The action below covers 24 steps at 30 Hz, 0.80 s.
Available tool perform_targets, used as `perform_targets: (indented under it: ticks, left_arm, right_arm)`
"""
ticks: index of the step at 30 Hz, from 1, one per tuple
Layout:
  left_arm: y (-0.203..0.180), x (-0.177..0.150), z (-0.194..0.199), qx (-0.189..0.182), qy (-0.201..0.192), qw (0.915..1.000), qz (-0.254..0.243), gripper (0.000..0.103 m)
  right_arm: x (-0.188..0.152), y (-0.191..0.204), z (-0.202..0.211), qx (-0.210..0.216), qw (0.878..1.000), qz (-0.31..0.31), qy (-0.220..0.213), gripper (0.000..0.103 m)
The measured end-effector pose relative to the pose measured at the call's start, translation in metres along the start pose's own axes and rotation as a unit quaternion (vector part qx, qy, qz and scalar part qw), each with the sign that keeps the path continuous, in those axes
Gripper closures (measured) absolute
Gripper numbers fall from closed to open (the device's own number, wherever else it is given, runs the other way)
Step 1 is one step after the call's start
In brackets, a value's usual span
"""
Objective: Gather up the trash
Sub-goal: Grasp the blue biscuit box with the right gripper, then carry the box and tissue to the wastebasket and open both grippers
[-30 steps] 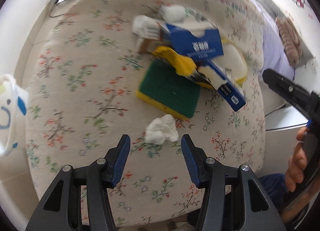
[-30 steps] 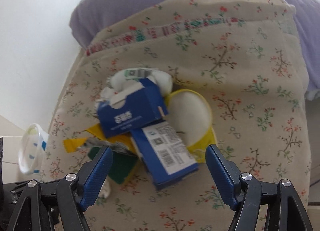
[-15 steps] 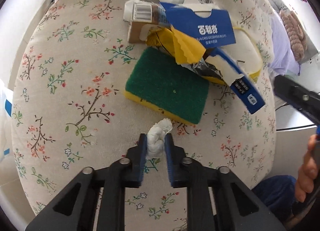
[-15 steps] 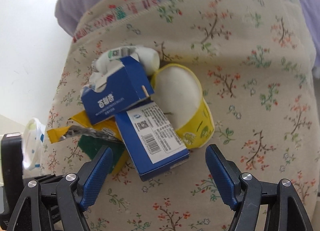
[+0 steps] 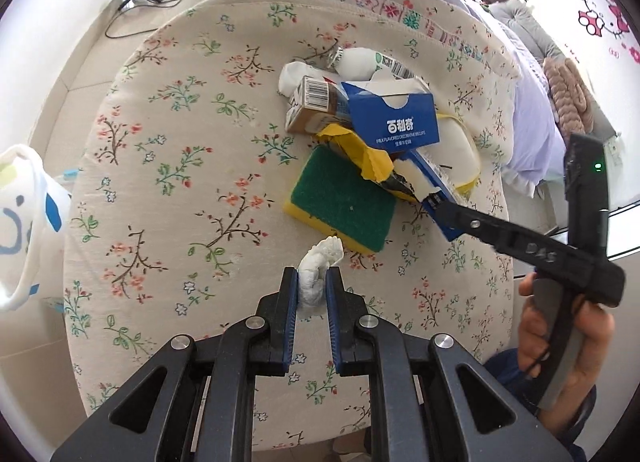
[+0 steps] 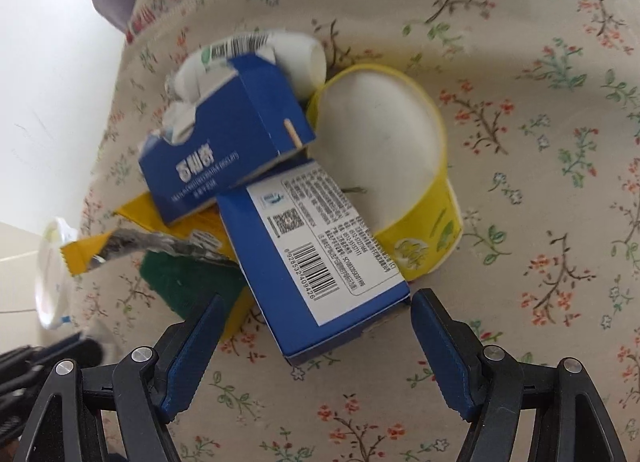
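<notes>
bag: white, with blue marks, at the far left edge of the left wrist view, beside the cushion; probably where the trash must go, but this is only my judgement.
cushion: round, with flower print; it carries all the trash.
left gripper: its jaws have just been closing and now pinch the tissue; the pads press it on both sides.
tissue: a small white crumpled wad, held between the left pads; its top sticks out past the fingertips, toward the sponge. It seems just off the fabric, though I cannot tell surely.
sponge: green on yellow, just beyond the tissue, partly under the pile.
pile: a yellow wrapper, an open blue carton, a white tube and a yellow cup on its side, all touching or overlapping.
blue box: lies on top of the pile, directly ahead of the right gripper; its long axis runs away from the gripper and a little to the left, and its near end is between the fingertips.
right gripper: spread wide, one finger on each side of the box's near end, not pressing it.
deciding relation: the box's narrow width lies across the open jaws, so the right hand is the nearer one for this piece.
</notes>
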<state>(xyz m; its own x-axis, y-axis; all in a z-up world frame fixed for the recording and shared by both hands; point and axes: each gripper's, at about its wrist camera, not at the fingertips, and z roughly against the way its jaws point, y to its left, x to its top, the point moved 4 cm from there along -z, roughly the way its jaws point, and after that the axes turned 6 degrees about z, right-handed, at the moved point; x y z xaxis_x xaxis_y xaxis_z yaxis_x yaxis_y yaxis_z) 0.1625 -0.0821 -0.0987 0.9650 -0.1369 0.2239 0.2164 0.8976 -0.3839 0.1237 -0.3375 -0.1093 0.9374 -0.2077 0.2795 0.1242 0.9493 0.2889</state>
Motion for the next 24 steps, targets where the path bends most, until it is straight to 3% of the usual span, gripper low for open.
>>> perform_targets:
  ticks: [1, 2, 3, 12, 24]
  left_arm:
    - [-0.002, -0.001, 0.000, -0.001, 0.000, 1.0000, 0.000, 0.088]
    - [-0.003, -0.003, 0.003, -0.002, -0.001, 1.0000, -0.001, 0.088]
    - [-0.014, -0.007, -0.001, -0.002, -0.003, 1.0000, -0.003, 0.088]
    - [-0.010, -0.001, 0.020, -0.013, -0.027, 0.9996, -0.002, 0.088]
    - [0.026, 0.015, 0.066, -0.010, -0.076, 0.9966, 0.029, 0.088]
  right_arm:
    - [0.000, 0.002, -0.003, -0.003, 1.000, 0.003, 0.002, 0.024]
    - [0.000, 0.004, -0.004, -0.007, 1.000, 0.006, 0.001, 0.037]
    - [0.000, 0.006, -0.004, -0.014, 1.000, 0.009, 0.001, 0.038]
    - [0.000, 0.016, 0.040, -0.020, 0.997, 0.035, -0.066, 0.039]
    - [0.008, 0.010, 0.087, 0.005, 0.986, 0.025, -0.164, 0.039]
